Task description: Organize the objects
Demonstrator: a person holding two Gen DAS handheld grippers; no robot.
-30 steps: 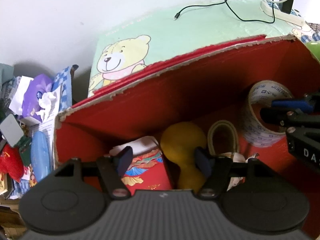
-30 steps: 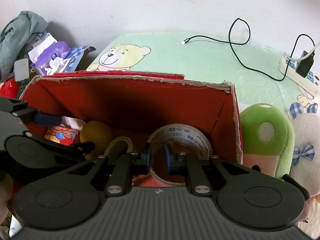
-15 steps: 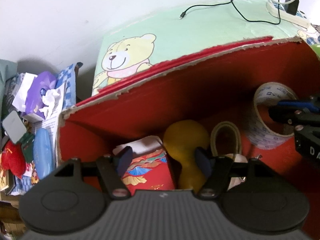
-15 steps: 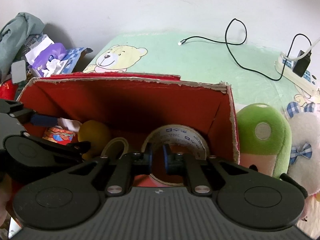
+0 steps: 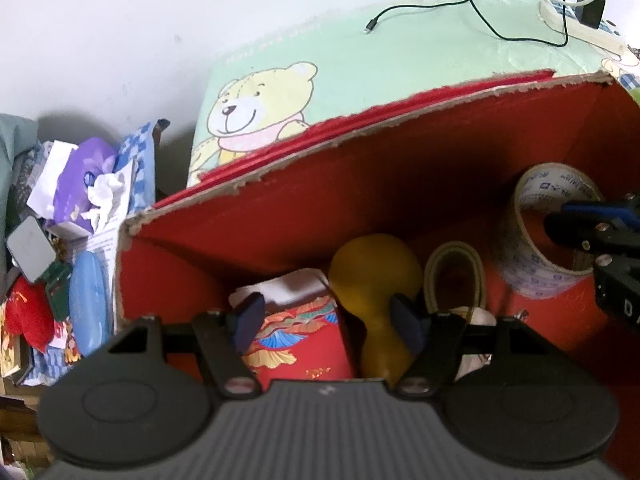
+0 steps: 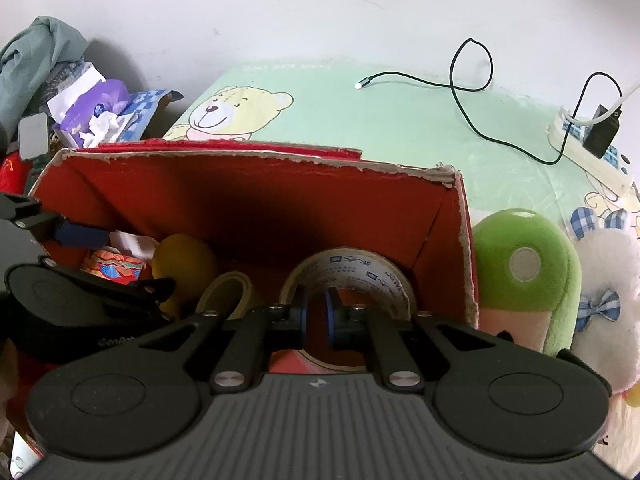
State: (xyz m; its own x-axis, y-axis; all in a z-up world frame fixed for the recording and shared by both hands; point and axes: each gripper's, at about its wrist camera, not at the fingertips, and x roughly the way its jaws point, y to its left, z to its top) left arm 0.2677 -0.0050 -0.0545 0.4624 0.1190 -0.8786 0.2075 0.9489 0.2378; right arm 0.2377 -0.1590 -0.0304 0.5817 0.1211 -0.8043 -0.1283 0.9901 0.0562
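A red cardboard box (image 5: 280, 216) (image 6: 240, 200) holds a wide printed tape roll (image 5: 532, 272) (image 6: 360, 268), a thin beige tape roll (image 5: 456, 272) (image 6: 228, 292), a yellow bulb-shaped thing (image 5: 372, 264) (image 6: 180, 260) and a red patterned pack (image 5: 304, 340) (image 6: 116, 268). My left gripper (image 5: 326, 318) hangs open over the pack and the yellow thing, pressing on neither. My right gripper (image 6: 316, 312) (image 5: 580, 220) reaches into the printed roll's hole. Its jaws stand a sliver apart and are opening, with only the red box floor showing between them.
The box sits on a green bear-print mat (image 6: 360, 120). A green mushroom plush (image 6: 524, 272) and a white plush (image 6: 608, 300) press against the box's right side. A power strip (image 6: 588, 152) and black cable (image 6: 472, 92) lie behind. Tissue pack (image 5: 80, 184) and clutter crowd the left.
The right gripper's fingers have drawn closer together inside the printed roll's hole. The left gripper and the box's contents look the same.
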